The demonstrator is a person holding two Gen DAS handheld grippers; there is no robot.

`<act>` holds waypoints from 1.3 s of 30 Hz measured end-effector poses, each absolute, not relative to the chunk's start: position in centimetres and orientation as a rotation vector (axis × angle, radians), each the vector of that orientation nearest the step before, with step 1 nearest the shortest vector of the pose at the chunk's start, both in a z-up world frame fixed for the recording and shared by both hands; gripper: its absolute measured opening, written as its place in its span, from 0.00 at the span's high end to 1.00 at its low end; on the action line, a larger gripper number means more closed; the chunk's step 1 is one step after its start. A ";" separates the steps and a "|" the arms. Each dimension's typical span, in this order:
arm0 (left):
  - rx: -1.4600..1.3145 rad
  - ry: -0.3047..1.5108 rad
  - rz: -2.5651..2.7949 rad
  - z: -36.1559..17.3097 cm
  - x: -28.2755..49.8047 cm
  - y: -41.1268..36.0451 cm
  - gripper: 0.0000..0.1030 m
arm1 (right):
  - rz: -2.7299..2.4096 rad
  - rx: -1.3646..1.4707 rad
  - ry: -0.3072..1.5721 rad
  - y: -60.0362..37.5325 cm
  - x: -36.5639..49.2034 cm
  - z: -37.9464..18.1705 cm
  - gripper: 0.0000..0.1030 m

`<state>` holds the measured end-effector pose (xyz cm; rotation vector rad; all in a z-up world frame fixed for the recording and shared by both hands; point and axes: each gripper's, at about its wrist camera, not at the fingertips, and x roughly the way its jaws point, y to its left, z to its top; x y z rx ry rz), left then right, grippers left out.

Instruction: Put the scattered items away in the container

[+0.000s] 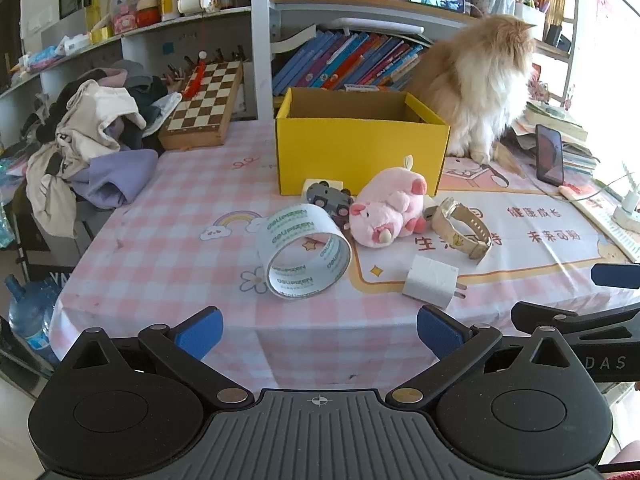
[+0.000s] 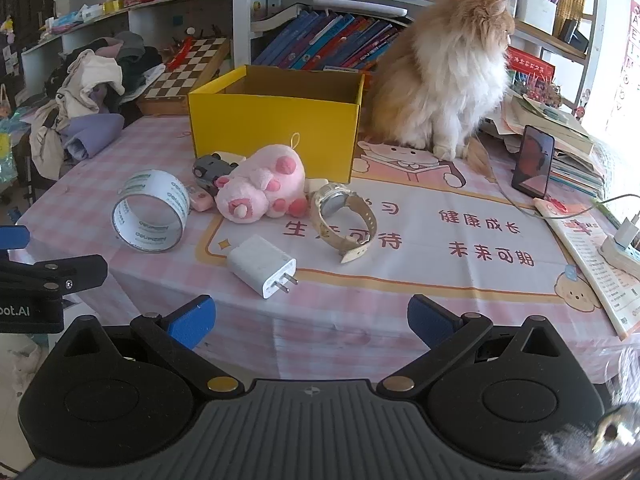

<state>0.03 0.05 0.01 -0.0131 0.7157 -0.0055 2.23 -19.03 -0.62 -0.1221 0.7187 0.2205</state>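
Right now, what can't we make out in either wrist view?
- Yellow box floor: front wall hides it, both views.
- Small white item behind the grey toy car: car and pink plush pig cover most of it.
- Bottom right corner, right wrist view: blurred object, unidentifiable.

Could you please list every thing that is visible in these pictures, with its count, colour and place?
box: one, yellow, open, at the back of the table.
tape roll: one, clear with green print, left of the toys.
plush pig: one, pink, before the box.
toy car: one, grey, behind the pig.
watch: one, beige strap, right of the pig.
charger: one, white, nearest the table edge.
cat: one, orange and white, sitting right of the box.
phone: one, dark, propped at right.
chessboard: one, brown and white, left of the box.
clothes: a pile, mixed colours, far left.
left gripper: blue fingers, open.
right gripper: blue fingers, open.
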 end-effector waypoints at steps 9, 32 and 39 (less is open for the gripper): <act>-0.004 0.731 -0.005 -0.1 0.3 0.1 0.00 | 0.221 -0.121 0.725 -18.9 2.5 -0.6 0.00; -0.026 0.744 -0.013 -0.2 0.3 1.0 0.00 | 0.229 -0.127 0.735 -18.4 2.6 -0.8 0.00; -0.033 0.738 -0.024 -0.2 0.4 1.0 0.00 | 0.222 -0.124 0.732 -18.4 2.6 -0.8 0.00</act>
